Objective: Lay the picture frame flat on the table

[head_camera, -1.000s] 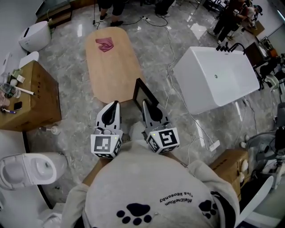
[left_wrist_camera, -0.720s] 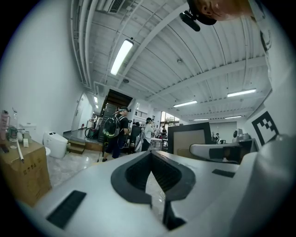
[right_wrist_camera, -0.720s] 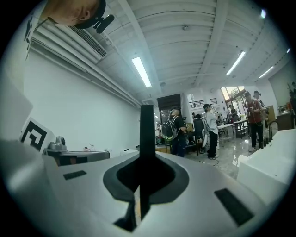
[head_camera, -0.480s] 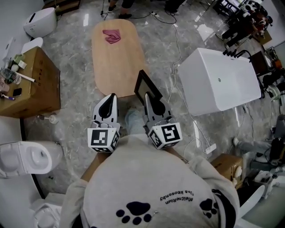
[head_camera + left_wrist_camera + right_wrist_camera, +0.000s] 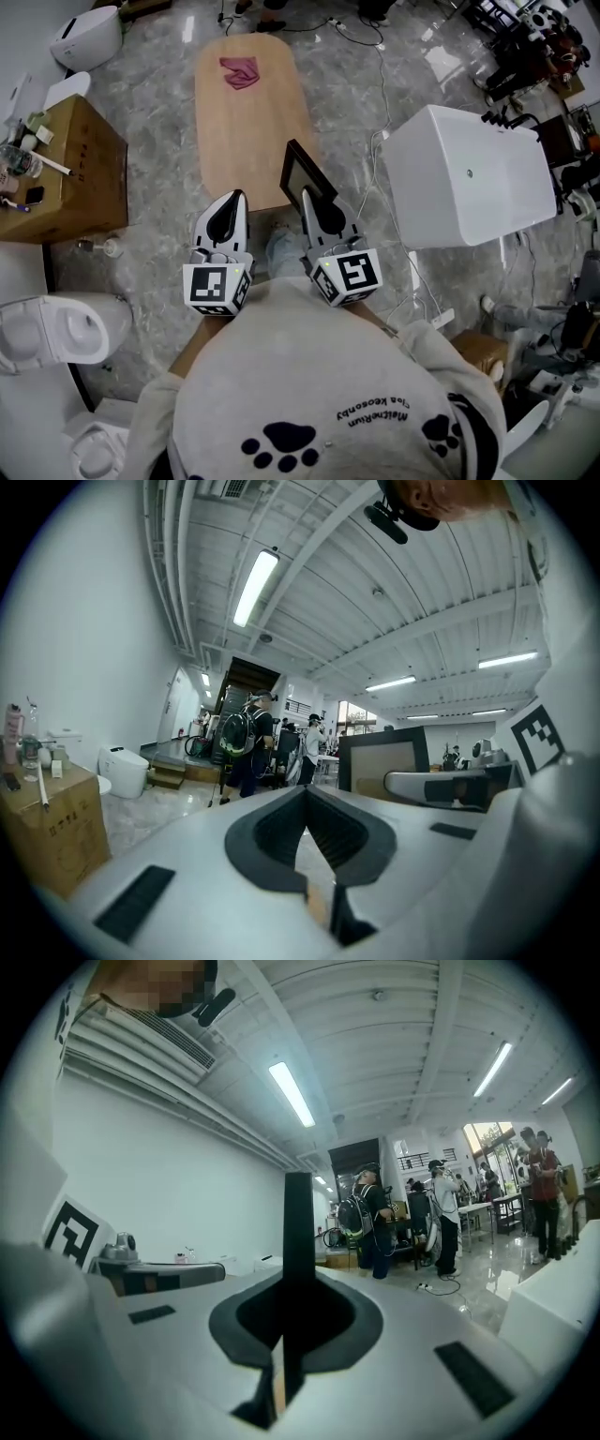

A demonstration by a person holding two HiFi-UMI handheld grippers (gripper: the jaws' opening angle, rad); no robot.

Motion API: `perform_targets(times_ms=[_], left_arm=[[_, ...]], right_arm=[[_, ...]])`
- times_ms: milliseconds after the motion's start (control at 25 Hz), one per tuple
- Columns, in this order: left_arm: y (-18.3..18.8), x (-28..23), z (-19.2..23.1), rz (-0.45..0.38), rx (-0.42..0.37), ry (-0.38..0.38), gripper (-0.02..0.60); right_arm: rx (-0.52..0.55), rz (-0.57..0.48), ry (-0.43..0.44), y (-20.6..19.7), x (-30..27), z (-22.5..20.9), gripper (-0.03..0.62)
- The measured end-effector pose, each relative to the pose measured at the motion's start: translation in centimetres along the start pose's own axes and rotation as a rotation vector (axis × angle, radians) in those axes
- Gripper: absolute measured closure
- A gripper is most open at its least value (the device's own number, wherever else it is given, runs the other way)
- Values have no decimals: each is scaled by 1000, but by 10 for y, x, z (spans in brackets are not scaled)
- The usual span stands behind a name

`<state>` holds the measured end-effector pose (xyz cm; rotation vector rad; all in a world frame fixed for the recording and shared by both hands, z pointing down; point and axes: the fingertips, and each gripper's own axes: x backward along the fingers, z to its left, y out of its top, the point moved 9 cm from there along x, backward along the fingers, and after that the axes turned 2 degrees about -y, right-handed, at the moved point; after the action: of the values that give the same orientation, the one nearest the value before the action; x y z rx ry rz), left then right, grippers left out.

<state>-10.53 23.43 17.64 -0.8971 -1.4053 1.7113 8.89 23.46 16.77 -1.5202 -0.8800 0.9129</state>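
Note:
The picture frame (image 5: 298, 176), black-edged, stands upright over the near end of the oval wooden table (image 5: 246, 131). My right gripper (image 5: 313, 201) is shut on its lower edge. In the right gripper view the frame (image 5: 298, 1232) shows edge-on as a dark vertical bar rising from the closed jaws of the right gripper (image 5: 292, 1288). My left gripper (image 5: 226, 210) hangs beside it to the left, shut and holding nothing. In the left gripper view the left gripper (image 5: 306, 795) has its jaws together, and the frame (image 5: 388, 761) appears to the right.
A pink cloth (image 5: 240, 73) lies at the table's far end. A white bathtub (image 5: 469, 176) stands to the right and a cardboard box (image 5: 67, 178) with small items to the left. A toilet (image 5: 58, 330) is at near left. Cables cross the marble floor; people stand farther off.
The frame, still upright in the right gripper, has been carried a little forward over the table's near end. Both grippers stay shut.

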Motion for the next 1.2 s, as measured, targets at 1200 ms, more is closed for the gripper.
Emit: perform_targets(times_ms=[1200], left_arm=[[4, -186, 54, 85, 23, 186, 574]], right_arm=[[-84, 140, 244, 0, -192, -132, 577]])
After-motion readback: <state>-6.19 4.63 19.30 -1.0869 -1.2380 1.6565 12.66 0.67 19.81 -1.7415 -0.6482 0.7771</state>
